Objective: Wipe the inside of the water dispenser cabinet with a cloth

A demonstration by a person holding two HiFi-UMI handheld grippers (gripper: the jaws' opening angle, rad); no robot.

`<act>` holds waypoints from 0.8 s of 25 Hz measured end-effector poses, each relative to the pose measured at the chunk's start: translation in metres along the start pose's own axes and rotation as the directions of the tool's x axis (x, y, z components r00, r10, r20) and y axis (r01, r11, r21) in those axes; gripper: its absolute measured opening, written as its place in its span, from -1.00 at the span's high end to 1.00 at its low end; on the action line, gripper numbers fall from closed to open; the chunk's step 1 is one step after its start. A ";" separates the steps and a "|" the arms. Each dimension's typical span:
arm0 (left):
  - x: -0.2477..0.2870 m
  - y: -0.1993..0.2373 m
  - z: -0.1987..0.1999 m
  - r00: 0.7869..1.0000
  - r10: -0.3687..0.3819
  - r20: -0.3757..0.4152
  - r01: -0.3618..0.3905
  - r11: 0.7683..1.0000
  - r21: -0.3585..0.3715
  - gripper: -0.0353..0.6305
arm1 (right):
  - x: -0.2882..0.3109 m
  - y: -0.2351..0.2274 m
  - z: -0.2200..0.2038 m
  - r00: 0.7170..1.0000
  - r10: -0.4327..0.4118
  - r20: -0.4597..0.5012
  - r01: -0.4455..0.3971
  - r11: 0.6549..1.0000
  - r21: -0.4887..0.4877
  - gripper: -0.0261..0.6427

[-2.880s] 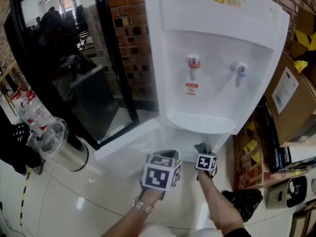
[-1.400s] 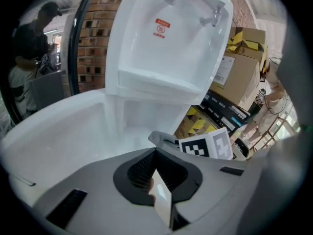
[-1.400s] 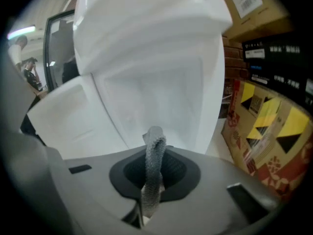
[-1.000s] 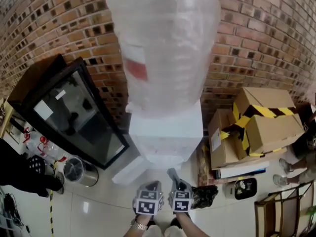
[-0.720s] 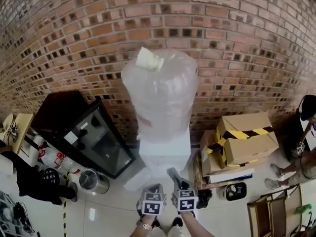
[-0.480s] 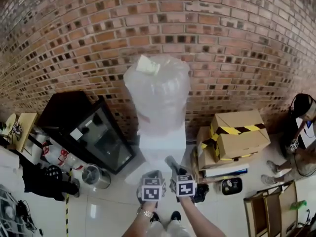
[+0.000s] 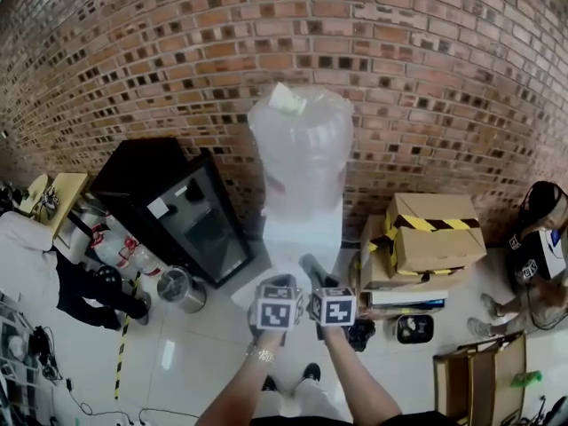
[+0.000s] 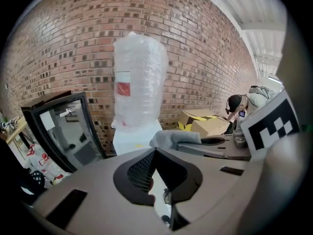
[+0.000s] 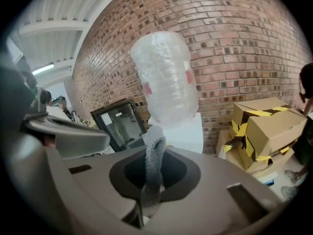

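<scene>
We look down on a pale, glossy tiled floor (image 7: 191, 362). A white water dispenser (image 7: 302, 233) stands on it, a black glass-fronted cabinet (image 7: 191, 220) just beside it on the left, a steel bin (image 7: 180, 287) in front of that cabinet. Taped cardboard boxes (image 7: 435, 238) are stacked to the right, a black bag (image 7: 359, 334) near them. A yellow-and-black strip (image 7: 120, 362) runs along the floor at far left

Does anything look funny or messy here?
The big bottle on the water dispenser is wrapped all over in crinkly plastic, and a small pale thing lies tilted on its top. The dispenser's low door also seems to hang open.
</scene>
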State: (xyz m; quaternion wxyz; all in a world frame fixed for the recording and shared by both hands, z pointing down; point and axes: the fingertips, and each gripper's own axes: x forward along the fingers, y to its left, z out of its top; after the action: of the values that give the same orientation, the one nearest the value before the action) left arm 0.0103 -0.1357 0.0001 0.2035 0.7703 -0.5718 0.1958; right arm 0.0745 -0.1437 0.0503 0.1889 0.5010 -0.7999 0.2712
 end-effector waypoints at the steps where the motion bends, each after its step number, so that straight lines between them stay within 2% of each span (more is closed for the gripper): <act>1: -0.007 0.001 -0.001 1.000 0.000 0.000 0.000 1.000 0.008 0.89 | -0.005 0.006 -0.007 1.000 0.013 -0.010 -0.013 1.000 0.014 0.87; 4: -0.027 -0.004 -0.001 1.000 -0.025 0.011 0.025 0.999 0.026 0.89 | -0.029 0.026 -0.008 1.000 0.022 0.015 -0.022 0.999 0.028 0.86; 8: -0.067 -0.009 -0.010 0.997 -0.077 0.030 0.076 0.996 0.039 0.89 | -0.063 0.054 -0.014 0.999 -0.016 0.052 0.015 0.999 0.031 0.86; 13: -0.117 -0.020 -0.038 0.989 -0.143 0.029 0.141 0.989 0.051 0.89 | -0.108 0.091 -0.045 0.997 -0.047 0.057 0.044 0.998 0.048 0.86; 16: -0.139 -0.027 -0.046 0.985 -0.171 0.037 0.169 0.984 0.059 0.89 | -0.132 0.100 -0.060 0.994 -0.084 0.070 0.081 0.996 0.049 0.86; 20: -0.156 -0.037 -0.046 0.984 -0.172 0.044 0.168 0.982 0.085 0.89 | -0.154 0.100 -0.066 0.991 -0.105 0.083 0.102 0.994 0.043 0.86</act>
State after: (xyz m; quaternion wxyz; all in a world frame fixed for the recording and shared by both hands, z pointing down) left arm 0.0008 0.0238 -0.0481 0.1734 0.8285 -0.5007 0.1811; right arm 0.0514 0.0403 -0.0112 0.1589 0.5565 -0.7746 0.2549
